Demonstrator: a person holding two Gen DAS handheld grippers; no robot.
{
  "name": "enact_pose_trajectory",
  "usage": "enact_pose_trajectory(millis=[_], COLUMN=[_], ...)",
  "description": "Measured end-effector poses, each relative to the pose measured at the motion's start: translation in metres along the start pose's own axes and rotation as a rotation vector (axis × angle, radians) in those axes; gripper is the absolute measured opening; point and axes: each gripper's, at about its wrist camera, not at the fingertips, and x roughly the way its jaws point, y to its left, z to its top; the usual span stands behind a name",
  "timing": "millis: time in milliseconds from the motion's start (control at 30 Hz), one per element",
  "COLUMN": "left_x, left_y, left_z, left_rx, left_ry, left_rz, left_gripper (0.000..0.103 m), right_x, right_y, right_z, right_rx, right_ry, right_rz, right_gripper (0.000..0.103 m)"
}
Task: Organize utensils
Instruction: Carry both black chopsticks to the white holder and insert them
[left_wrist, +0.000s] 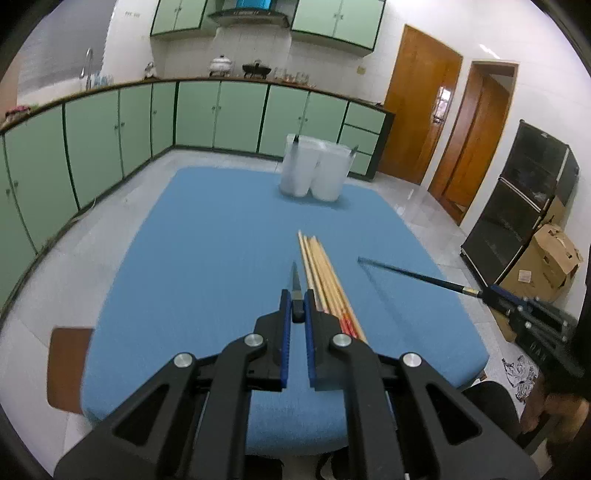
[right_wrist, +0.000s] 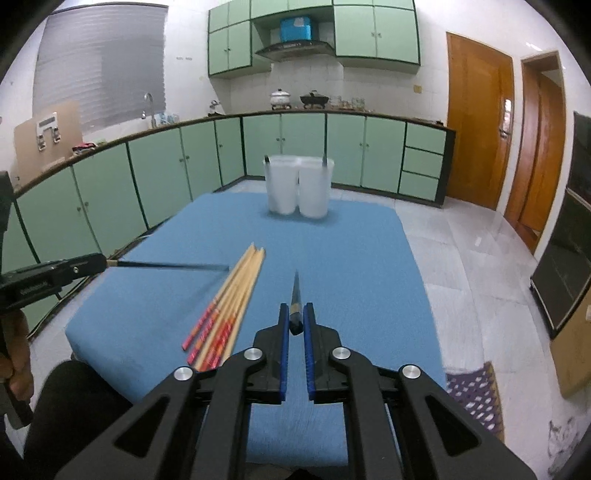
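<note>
The left gripper (left_wrist: 297, 308) is clamped on a dark chopstick (left_wrist: 294, 284) whose tip juts forward above the blue-covered bench (left_wrist: 207, 258). Just right of it, a bundle of wooden chopsticks (left_wrist: 321, 273) with red-patterned ends lies on the cloth. Farther right, the right gripper (right_wrist: 295, 318) pinches a second dark chopstick (right_wrist: 296, 295), also held off the bench. At the far edge stand two white plastic holders (right_wrist: 298, 188), touching, each with a dark utensil inside. Pale lettering on a gripper body is too blurred to read.
</note>
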Motion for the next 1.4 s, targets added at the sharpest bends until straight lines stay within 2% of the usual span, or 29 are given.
enact_pose_trajectory(millis=[267, 633, 833, 1033, 1167, 1400], left_x=[-0.017, 0.016, 0.024, 0.02, 0.019, 0.035], left_y=[-0.002, 0.0, -0.001, -0.012, -0.018, -0.04], left_z=[0.046, 0.11, 0.143, 0.187, 0.23, 0.306], left_rx=[0.03, 0.088, 0.112, 0.153, 0.151, 0.131], left_ry=[-0.02, 0.05, 0.074, 0.036, -0.018, -0.14], left_rz=[-0.033, -0.065, -0.071, -0.077, -0.076, -0.044], left_gripper=[0.006, 0.006, 0.006, 0.006, 0.006, 0.006], right_x=[-0.011, 0.033, 0.045, 0.044, 0.046, 0.058], right_y=[-0.006, -0.003, -0.009, -0.018, -0.027, -0.037], right_z=[0.063, 0.138, 0.164, 0.198, 0.231, 0.31], right_rx=[-0.029, -0.086, -0.078, -0.066, -0.036, 0.005], right_ry=[0.022, 0.149, 0.219, 0.225, 0.203, 0.093], right_rz=[0.055, 0.105, 0.122, 0.109, 0.088, 0.041], right_gripper=[0.007, 0.007, 0.007, 0.007, 0.007, 0.007])
